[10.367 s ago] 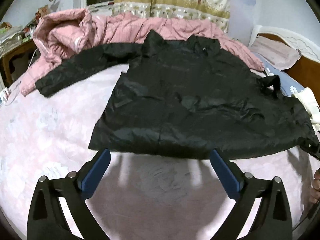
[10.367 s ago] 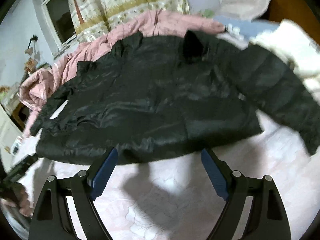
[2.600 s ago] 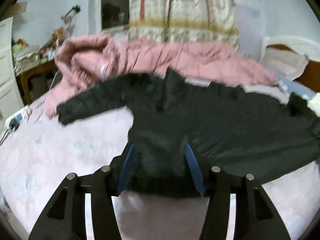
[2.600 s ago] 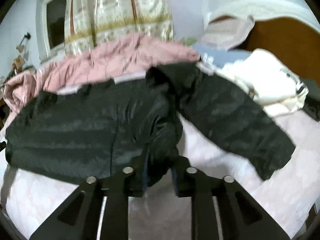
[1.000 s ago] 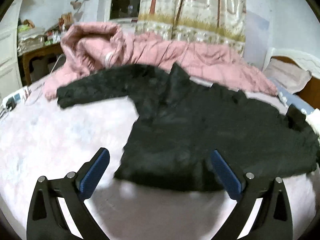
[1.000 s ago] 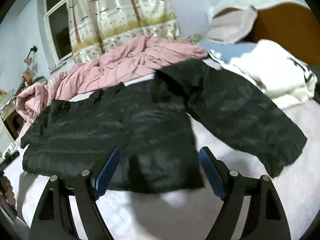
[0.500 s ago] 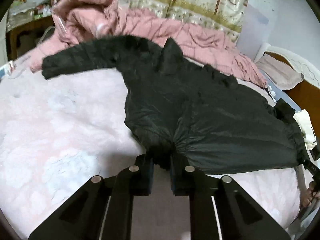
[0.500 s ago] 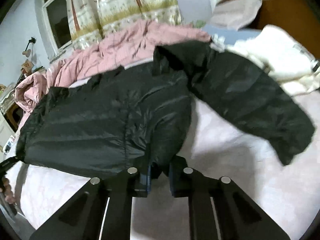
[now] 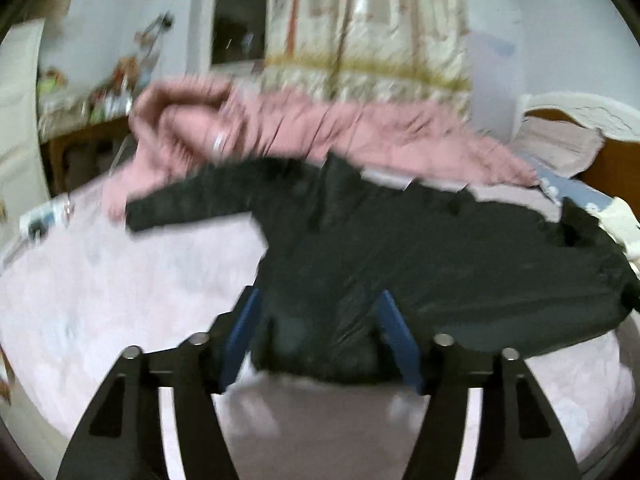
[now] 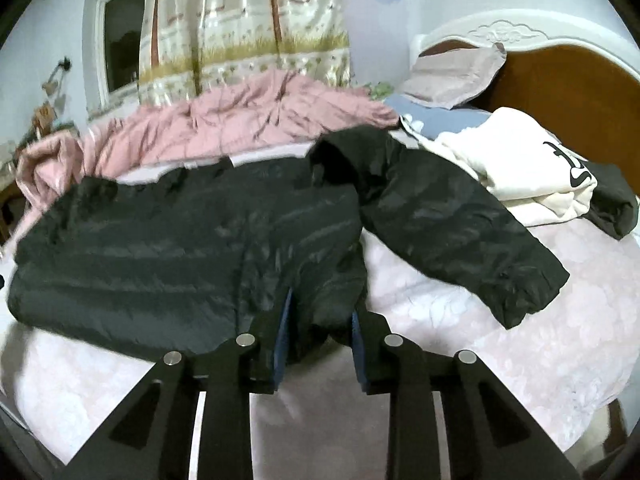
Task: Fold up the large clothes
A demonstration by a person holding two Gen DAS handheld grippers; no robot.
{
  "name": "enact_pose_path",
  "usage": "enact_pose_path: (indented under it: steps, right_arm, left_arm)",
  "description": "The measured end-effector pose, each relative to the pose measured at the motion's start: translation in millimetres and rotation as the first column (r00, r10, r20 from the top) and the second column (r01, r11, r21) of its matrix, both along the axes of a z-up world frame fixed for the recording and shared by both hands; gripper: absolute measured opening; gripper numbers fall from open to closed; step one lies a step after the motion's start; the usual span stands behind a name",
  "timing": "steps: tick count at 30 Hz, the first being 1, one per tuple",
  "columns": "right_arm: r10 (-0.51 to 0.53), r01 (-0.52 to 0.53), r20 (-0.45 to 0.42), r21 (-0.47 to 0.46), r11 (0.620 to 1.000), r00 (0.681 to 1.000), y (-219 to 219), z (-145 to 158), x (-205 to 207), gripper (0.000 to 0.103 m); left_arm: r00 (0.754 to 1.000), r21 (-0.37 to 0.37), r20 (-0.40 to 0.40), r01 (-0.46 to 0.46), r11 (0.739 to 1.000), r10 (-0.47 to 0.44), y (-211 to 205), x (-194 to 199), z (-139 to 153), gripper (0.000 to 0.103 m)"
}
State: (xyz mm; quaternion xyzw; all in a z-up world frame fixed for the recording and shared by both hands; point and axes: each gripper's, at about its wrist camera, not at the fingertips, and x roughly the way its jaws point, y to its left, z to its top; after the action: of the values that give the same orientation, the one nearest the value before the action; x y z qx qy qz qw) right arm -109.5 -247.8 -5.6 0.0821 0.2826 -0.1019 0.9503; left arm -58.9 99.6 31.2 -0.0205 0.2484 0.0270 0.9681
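A large black puffer jacket [image 9: 400, 248] lies spread on the pink bed sheet [image 9: 120, 280], collar toward the far side. My left gripper [image 9: 320, 336] holds the left hem corner between its blue pads, jaws partly closed on bunched fabric. The jacket's left sleeve [image 9: 192, 200] stretches out to the left. In the right wrist view my right gripper [image 10: 320, 336] is shut on the right hem corner of the jacket [image 10: 180, 248]. The right sleeve [image 10: 460, 220] lies out to the right.
A crumpled pink quilt [image 10: 224, 128] lies along the far side of the bed. A white garment [image 10: 520, 164] and pillows [image 10: 452, 72] sit by the wooden headboard [image 10: 560, 88]. A curtain [image 10: 244, 20] and window are behind. A cluttered desk [image 9: 80, 120] stands far left.
Half a second ago both grippers were tightly shut on the hem, low on the bed. Now both views sit higher and the hem is lifted; the left jaws stand wider around the bunched fabric.
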Motion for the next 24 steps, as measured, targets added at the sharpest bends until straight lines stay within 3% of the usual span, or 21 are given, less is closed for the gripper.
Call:
enact_pose_path:
  steps: [2, 4, 6, 10, 16, 19, 21, 24]
  right_arm:
    - [0.005, -0.006, 0.033, 0.028, 1.0, 0.999, -2.3, 7.2, -2.4, 0.035]
    - [0.009, -0.014, 0.081, 0.059, 0.998, 0.997, -3.3, 16.4, -7.0, 0.051]
    - [0.024, -0.035, 0.121, 0.084, 0.996, 0.992, 1.5, 22.2, -8.5, 0.052]
    - [0.085, -0.093, 0.113, 0.066, 0.993, 0.99, 21.6, 22.5, 2.4, 0.052]
    - [0.159, -0.156, -0.023, 0.091, 0.983, 0.987, 39.4, -5.1, 38.3, 0.052]
    - [0.152, -0.141, -0.108, 0.098, 0.985, 0.983, 45.0, -26.0, 51.5, 0.052]
    - [0.151, -0.146, -0.122, 0.051, 0.988, 0.981, 51.5, -29.2, 53.6, 0.052]
    - [0.151, -0.145, -0.126, 0.053, 0.988, 0.98, 51.5, -31.0, 54.8, 0.052]
  left_arm:
    - [0.999, 0.043, 0.026, 0.021, 0.999, -0.022, -15.8, -0.9, 9.9, 0.069]
    - [0.998, 0.046, 0.02, 0.06, 0.997, -0.061, -31.0, 5.7, 15.6, 0.07]
    - [0.997, 0.055, 0.005, 0.082, 0.995, -0.083, -47.5, 15.8, 17.9, 0.07]
    - [0.991, 0.038, -0.03, 0.135, 0.99, -0.134, -81.1, 38.2, 15.8, 0.07]
    - [0.974, -0.011, -0.105, 0.201, 0.98, -0.201, -120.3, 67.3, -8.9, 0.07]
    - [0.968, 0.024, -0.138, 0.212, 0.977, -0.207, -134.9, 70.3, -33.4, 0.07]
    - [0.97, 0.059, -0.149, 0.2, 0.978, -0.189, -143.1, 74.1, -51.1, 0.07]
    - [0.968, 0.084, -0.169, 0.203, 0.976, -0.187, -148.0, 77.7, -59.8, 0.07]
